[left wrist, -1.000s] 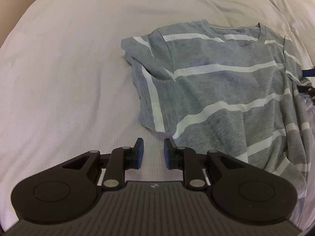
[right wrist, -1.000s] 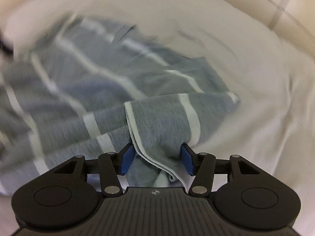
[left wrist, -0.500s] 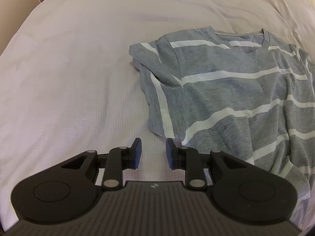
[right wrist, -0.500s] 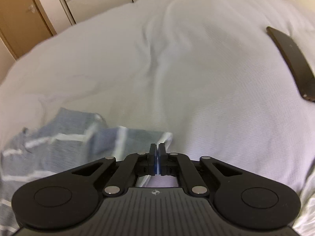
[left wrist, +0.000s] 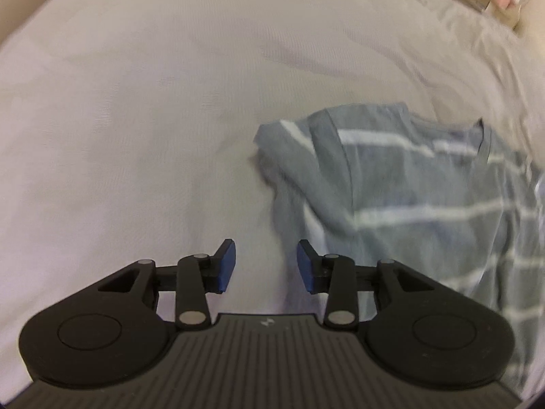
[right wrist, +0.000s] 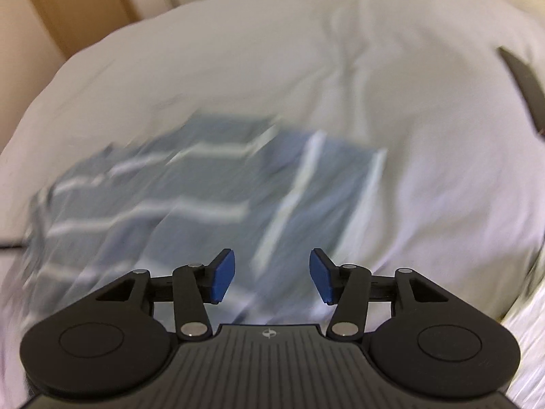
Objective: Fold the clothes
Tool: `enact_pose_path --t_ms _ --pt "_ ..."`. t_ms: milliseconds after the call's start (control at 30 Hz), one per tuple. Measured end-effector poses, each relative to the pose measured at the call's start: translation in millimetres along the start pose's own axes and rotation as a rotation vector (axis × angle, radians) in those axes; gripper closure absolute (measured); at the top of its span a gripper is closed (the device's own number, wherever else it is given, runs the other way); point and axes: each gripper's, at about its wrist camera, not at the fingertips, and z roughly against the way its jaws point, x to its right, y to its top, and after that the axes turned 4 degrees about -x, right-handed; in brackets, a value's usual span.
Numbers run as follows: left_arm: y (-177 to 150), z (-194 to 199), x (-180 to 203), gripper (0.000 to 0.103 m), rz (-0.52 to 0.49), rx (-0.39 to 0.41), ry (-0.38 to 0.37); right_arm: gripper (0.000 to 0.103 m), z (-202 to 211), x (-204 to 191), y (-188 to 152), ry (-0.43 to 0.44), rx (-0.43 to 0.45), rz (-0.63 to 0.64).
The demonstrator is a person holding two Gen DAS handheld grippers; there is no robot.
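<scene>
Grey striped T-shirt [left wrist: 425, 204], on white bed [left wrist: 136, 119]: spread mostly flat, sleeves tucked inward, body unfolded, folding judged partial; left gripper [left wrist: 265, 261] and right gripper [right wrist: 271, 275] beside its hem, fingers spread, empty.

Soft grey knit t-shirt [left wrist: 408, 197] with white stripes lies on a matt white woven bedsheet [left wrist: 136, 119]; the gripper fingers [right wrist: 223, 274] are matt black plastic with blue pads.

right claw [right wrist: 271, 274] wide open, empty, over blurry grey striped shirt [right wrist: 190, 201] lying on white bed [right wrist: 238, 68]
</scene>
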Motion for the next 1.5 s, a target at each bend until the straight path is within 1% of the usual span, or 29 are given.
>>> enact_pose_path --t_ms 67,133,167,200,233,300,333,367,400,433,533,567,633,700,767,833,867,967,1067,1133,1200,1267,1367,1400,1433,1467,1500 --pt "6 -8 -4 0.073 0.017 -0.009 -0.055 0.050 2 -15 -14 0.011 -0.026 0.007" --pt "12 -16 -7 0.098 0.034 -0.018 -0.110 0.050 4 -29 -25 0.014 -0.052 0.005" --pt "15 -20 -9 0.103 0.043 -0.023 -0.137 0.050 5 -36 -31 0.015 -0.066 0.003" --pt "14 -13 -8 0.103 0.031 0.006 -0.111 0.050 6 -43 -37 0.016 -0.079 0.002" --pt "12 -2 -5 0.103 0.012 0.049 -0.065 0.050 7 -49 -41 0.017 -0.086 0.008" --pt "6 22 4 0.102 -0.046 0.111 0.091 0.050 11 -60 -49 0.014 -0.088 0.022" --pt "1 33 8 0.102 -0.070 0.129 0.161 0.050 9 -65 -49 0.015 -0.091 0.027" --pt "-3 38 11 0.102 -0.084 0.124 0.195 0.050 7 -70 -50 0.014 -0.095 0.028" --pt "-8 42 13 0.098 -0.096 0.112 0.215 0.050 7 -73 -49 0.015 -0.100 0.031" --pt "-13 46 16 0.098 -0.108 0.100 0.235 0.050 7 -75 -49 0.016 -0.104 0.034" --pt "-22 42 10 0.096 -0.110 0.016 0.223 0.050 6 -86 -49 0.020 -0.107 0.047" --pt "-23 40 6 0.096 -0.111 0.007 0.234 0.050 4 -90 -47 0.022 -0.105 0.051" --pt "-22 38 -8 0.096 -0.086 0.018 0.255 0.048 5 -97 -46 0.026 -0.101 0.055" --pt "-19 40 -25 0.094 -0.015 0.031 0.224 0.045 6 -102 -46 0.025 -0.096 0.054" --pt "-22 49 -31 0.087 0.011 0.051 0.186 0.045 3 -106 -48 0.020 -0.106 0.050" --pt "-37 59 -27 0.079 0.027 0.054 0.126 0.045 7 -104 -55 0.014 -0.127 0.035" --pt "-45 65 -25 0.078 0.037 0.054 0.094 0.045 9 -102 -59 0.014 -0.137 0.028" --pt "-78 77 -6 0.076 0.046 -0.001 -0.029 0.040 16 -95 -76 0.013 -0.173 0.007" --pt "-123 87 25 0.072 0.042 -0.100 -0.171 0.040 22 -82 -93 0.046 -0.214 -0.060" --pt "-157 90 50 0.067 0.011 -0.165 -0.233 0.040 25 -74 -106 0.084 -0.239 -0.120" --pt "-185 88 71 0.065 -0.024 -0.221 -0.271 0.040 25 -69 -120 0.127 -0.250 -0.173" --pt "-212 83 86 0.065 -0.024 -0.280 -0.292 0.040 23 -65 -131 0.172 -0.256 -0.212" --pt "-236 81 105 0.068 -0.052 -0.314 -0.295 0.040 16 -66 -142 0.246 -0.250 -0.240" --pt "-241 82 108 0.072 -0.066 -0.318 -0.295 0.040 13 -68 -144 0.272 -0.243 -0.245" --pt "-246 83 112 0.079 -0.079 -0.321 -0.295 0.040 8 -69 -145 0.287 -0.239 -0.253" --pt "-249 84 113 0.083 -0.080 -0.327 -0.297 0.040 4 -69 -146 0.301 -0.236 -0.261" --pt "-249 83 113 0.093 -0.075 -0.328 -0.297 0.041 0 -70 -147 0.315 -0.233 -0.269"
